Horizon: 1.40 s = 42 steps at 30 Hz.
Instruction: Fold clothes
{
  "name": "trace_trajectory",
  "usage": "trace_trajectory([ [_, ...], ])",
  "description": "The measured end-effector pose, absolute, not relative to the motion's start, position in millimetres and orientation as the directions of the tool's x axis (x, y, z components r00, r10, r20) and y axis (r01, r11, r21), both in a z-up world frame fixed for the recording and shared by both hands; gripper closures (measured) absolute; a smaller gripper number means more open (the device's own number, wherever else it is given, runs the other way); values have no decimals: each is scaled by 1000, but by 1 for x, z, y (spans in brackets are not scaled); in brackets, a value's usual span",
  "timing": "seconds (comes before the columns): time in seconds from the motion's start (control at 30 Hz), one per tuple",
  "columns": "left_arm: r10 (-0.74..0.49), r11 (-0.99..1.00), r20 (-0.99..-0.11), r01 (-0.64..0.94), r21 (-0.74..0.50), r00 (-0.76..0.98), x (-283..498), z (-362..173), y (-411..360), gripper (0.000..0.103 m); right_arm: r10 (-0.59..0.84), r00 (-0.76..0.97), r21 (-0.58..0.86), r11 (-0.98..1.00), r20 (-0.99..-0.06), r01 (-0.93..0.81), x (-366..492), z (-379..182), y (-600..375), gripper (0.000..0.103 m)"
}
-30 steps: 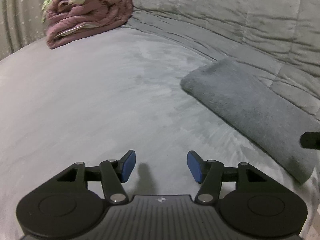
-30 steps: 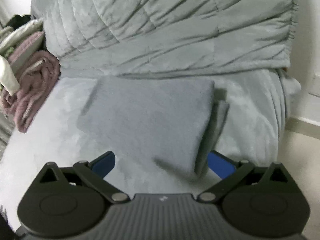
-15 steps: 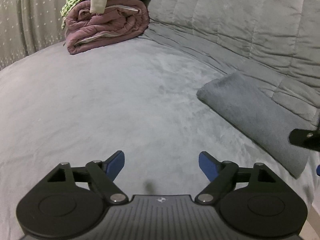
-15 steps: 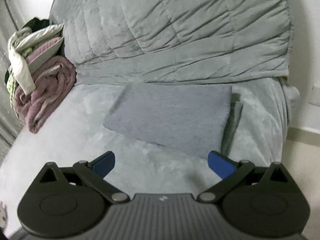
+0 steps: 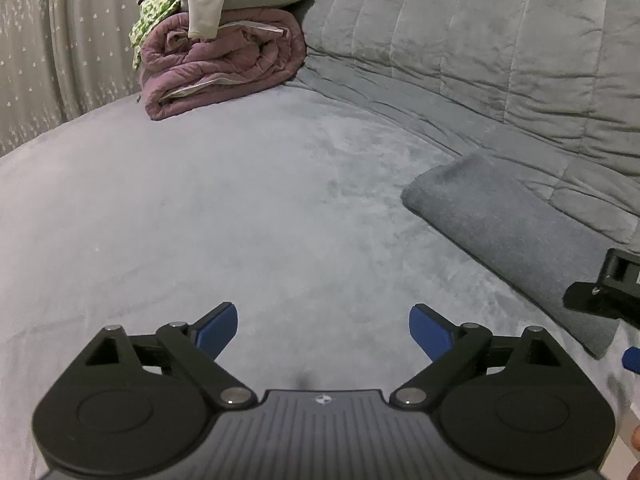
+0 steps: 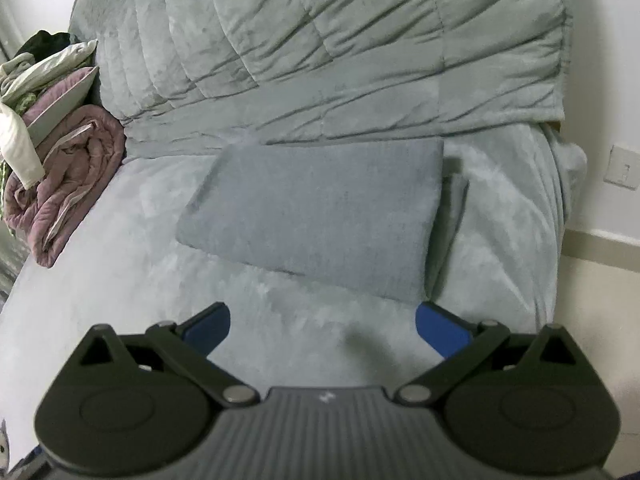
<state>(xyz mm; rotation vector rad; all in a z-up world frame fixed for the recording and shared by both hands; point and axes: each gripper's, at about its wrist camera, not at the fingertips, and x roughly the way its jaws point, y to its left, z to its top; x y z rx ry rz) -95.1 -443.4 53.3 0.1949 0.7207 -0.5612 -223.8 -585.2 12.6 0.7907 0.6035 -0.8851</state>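
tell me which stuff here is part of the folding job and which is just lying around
Part of the job:
- folded grey garment, flat on the bed
- left gripper, fingers apart, holding nothing
- right gripper, fingers apart, holding nothing

Just lying about:
- rolled purple blanket
- white and green cloths piled on it
- quilted grey comforter
- wall socket

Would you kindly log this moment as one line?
left gripper: open, empty | right gripper: open, empty | grey folded cloth: flat on bed, untouched

Two low bedward views (shared folded towel (image 5: 516, 236) (image 6: 320, 216))
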Motion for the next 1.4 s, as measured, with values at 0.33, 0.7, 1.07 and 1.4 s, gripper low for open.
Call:
trace_trajectory([
  [0.33, -419, 830, -669, 557, -9, 614, -102, 53, -450, 9, -443, 500, 338, 395, -744, 854, -226, 9, -585, 0],
  [0.7, -434, 816, -668, 578, -6, 605, -107, 52, -457, 8, -450, 492, 323, 401, -746, 857, -223, 8, -584, 0],
  [1.07, -451, 805, -679, 592, -30, 579, -109, 47, -458, 8, -446, 493, 320, 410, -747, 854, -221, 6, -582, 0],
  [1.4, -451, 802, -682, 596, -26, 577, -110, 47, -461, 7, -443, 492, 319, 410, -750, 855, -220, 6, -581, 0],
])
